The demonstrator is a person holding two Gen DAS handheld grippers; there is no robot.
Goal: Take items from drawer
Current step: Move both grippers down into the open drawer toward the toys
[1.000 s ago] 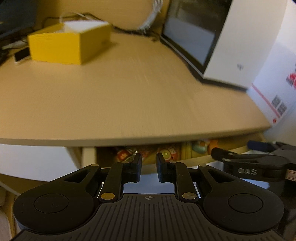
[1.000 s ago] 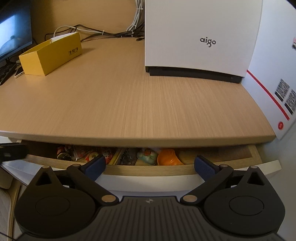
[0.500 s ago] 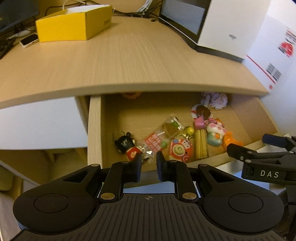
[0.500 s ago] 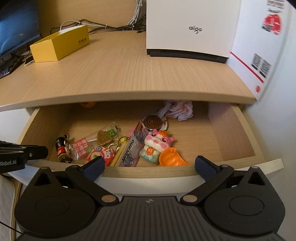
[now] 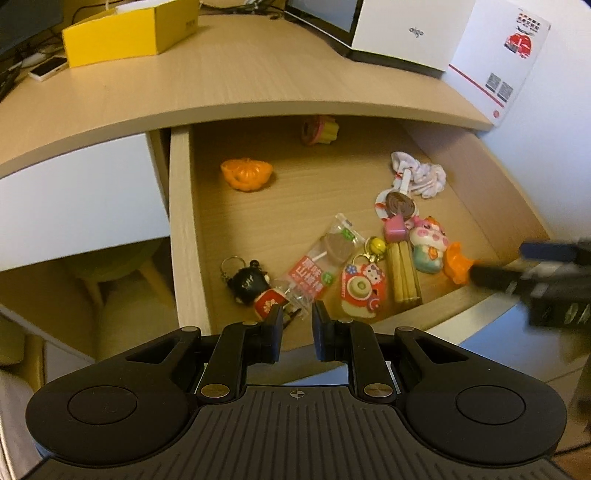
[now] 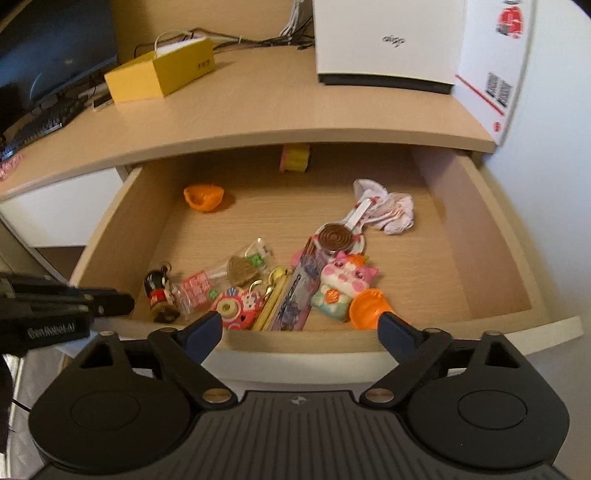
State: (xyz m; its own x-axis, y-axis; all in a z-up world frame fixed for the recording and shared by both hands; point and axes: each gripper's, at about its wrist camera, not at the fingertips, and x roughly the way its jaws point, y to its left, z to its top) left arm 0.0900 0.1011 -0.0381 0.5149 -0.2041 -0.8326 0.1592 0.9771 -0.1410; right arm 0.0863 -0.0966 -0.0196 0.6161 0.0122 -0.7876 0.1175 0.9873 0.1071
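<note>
The wooden drawer [image 6: 295,343] stands pulled far out under the desk top. Inside lie an orange pumpkin toy [image 5: 246,173], a black-haired doll keychain [image 5: 251,284], a red candy packet [image 5: 317,269], a pink cat squishy [image 6: 343,284], a swirl lollipop [image 6: 335,238], a white cloth [image 6: 391,210] and a yellow cake toy [image 5: 319,129]. My left gripper [image 5: 297,321] hovers over the drawer's front edge by the doll, its pads a narrow gap apart with nothing between them. My right gripper [image 6: 299,325] is over the front edge near the cat, jaws wide and closing, empty.
On the desk stand a yellow box [image 5: 129,33], a white "aigo" device [image 5: 402,33] and a white carton with red print [image 5: 498,55]. A phone [image 5: 48,68], keyboard [image 6: 40,125] and monitor [image 6: 55,48] are at the left.
The drawer has slid from almost shut to far open as both grippers drew back with it. The items inside have come into view. The right jaws have narrowed a little.
</note>
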